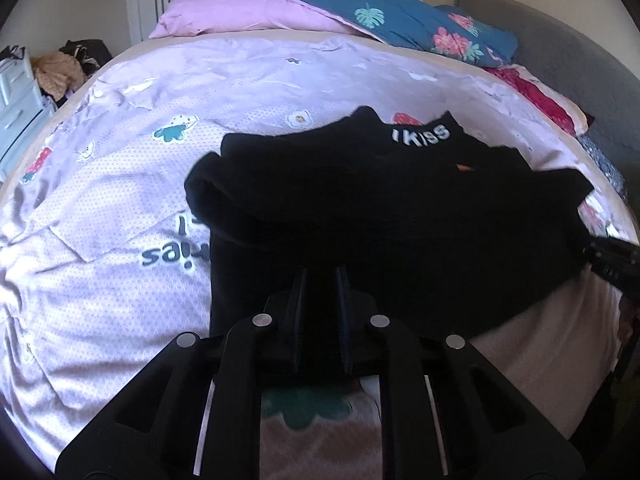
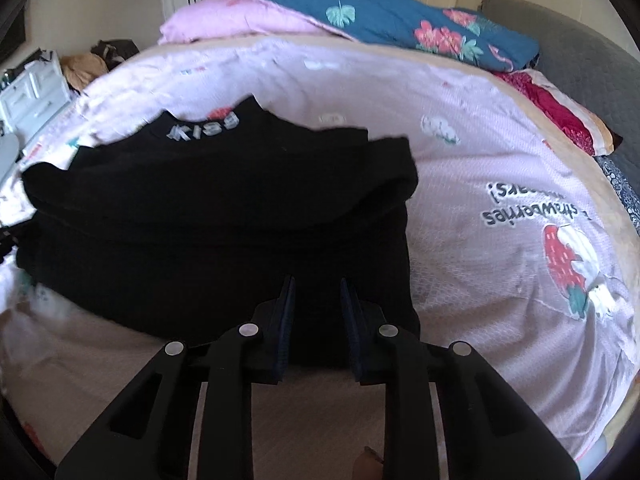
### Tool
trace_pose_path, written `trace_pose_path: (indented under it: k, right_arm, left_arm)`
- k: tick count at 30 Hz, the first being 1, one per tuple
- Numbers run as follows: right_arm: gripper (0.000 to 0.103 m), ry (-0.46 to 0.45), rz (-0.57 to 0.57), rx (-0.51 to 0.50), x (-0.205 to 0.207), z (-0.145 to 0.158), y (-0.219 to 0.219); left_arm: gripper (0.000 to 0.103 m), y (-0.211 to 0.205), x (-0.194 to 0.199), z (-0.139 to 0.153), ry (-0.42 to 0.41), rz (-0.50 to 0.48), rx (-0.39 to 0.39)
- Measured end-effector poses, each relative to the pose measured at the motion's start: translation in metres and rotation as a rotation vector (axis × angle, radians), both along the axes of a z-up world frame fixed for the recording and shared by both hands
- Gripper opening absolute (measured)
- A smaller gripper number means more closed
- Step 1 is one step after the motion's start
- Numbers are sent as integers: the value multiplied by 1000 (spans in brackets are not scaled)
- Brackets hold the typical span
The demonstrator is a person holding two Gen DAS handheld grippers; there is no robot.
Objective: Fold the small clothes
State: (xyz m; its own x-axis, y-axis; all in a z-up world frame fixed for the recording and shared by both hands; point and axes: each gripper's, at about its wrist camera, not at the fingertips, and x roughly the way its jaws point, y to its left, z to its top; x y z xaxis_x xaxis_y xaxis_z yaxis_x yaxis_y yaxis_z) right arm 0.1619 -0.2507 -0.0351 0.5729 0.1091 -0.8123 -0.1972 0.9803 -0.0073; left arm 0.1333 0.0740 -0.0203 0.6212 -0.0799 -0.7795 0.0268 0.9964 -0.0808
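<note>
A black top [image 1: 360, 216] with white lettering at the collar lies on the bed, both sleeves folded in across its body. It also shows in the right wrist view [image 2: 216, 216]. My left gripper [image 1: 322, 276] hangs over the top's near left hem, its jaws a narrow gap apart with nothing between them. My right gripper [image 2: 317, 284] hangs over the near right hem, jaws apart and empty. The right gripper's tip also shows at the right edge of the left wrist view [image 1: 612, 258].
The bed carries a pale pink printed sheet [image 1: 120, 184]. A pink and blue floral duvet [image 1: 360, 12] is piled at the far side. Red cloth [image 2: 556, 112] and a grey headboard [image 2: 580, 48] lie to the right. White drawers [image 1: 18, 96] stand at the left.
</note>
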Motion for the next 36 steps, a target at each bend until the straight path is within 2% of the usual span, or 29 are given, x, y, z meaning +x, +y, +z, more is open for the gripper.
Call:
trace_pose_path:
  k: [13, 26, 29, 33, 35, 36]
  right_arm:
    - [21, -13, 3, 37, 75, 5, 15]
    - [21, -47, -44, 83, 119, 16, 6]
    - [21, -64, -67, 99, 123, 19, -1]
    - [22, -69, -88, 118, 119, 19, -14]
    - [22, -58, -93, 115, 119, 17, -20]
    - [22, -50, -96, 114, 120, 15, -24]
  left_arm:
    - [8, 19, 51, 2, -2, 63, -22]
    - [8, 49, 86, 14, -37, 141, -64]
    - [16, 56, 88, 21, -58, 161, -68]
    - [21, 67, 89, 22, -68, 183, -93]
    - [37, 72, 90, 16, -51, 193, -124]
    - [39, 74, 92, 13, -41, 194, -137]
